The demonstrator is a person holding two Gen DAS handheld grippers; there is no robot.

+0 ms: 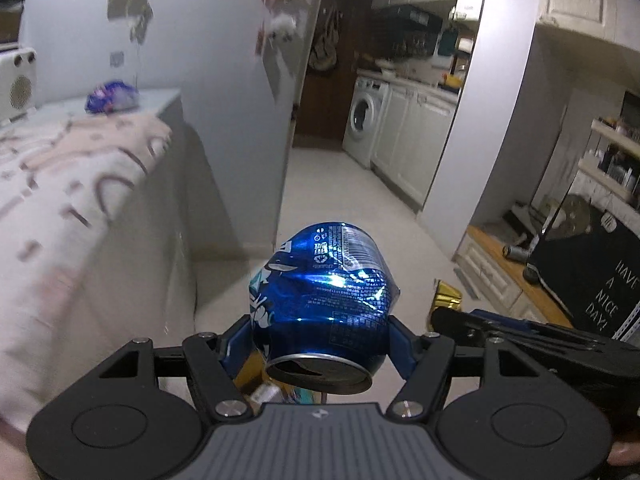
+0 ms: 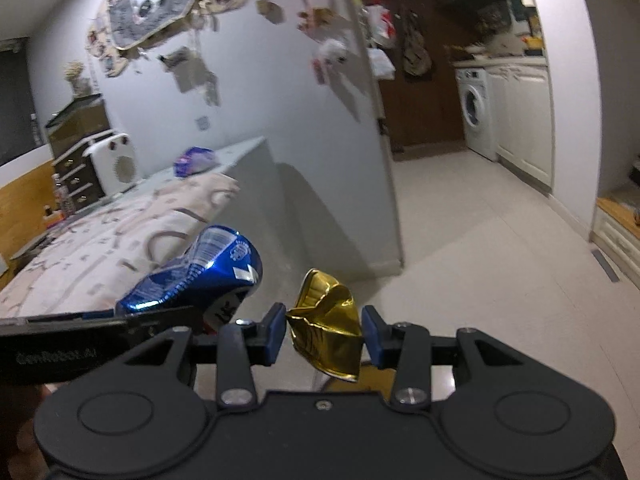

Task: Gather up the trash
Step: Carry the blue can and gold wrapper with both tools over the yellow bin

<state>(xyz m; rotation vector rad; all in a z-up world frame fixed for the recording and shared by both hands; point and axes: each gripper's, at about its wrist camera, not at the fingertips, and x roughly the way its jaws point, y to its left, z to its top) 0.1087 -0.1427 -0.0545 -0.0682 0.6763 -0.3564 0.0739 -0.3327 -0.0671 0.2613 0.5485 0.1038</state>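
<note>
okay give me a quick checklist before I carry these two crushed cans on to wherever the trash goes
1. Left gripper clamped on the blue can: ok.
2. Right gripper clamped on the gold can: ok.
3. The two cans apart, not snagged on each other: ok.
4. Floor ahead free of obstacles: ok.
5. Trash bin located: cannot tell, none in either view.
6. More trash to fetch: not ok, a purple wrapper lies on the counter.
</note>
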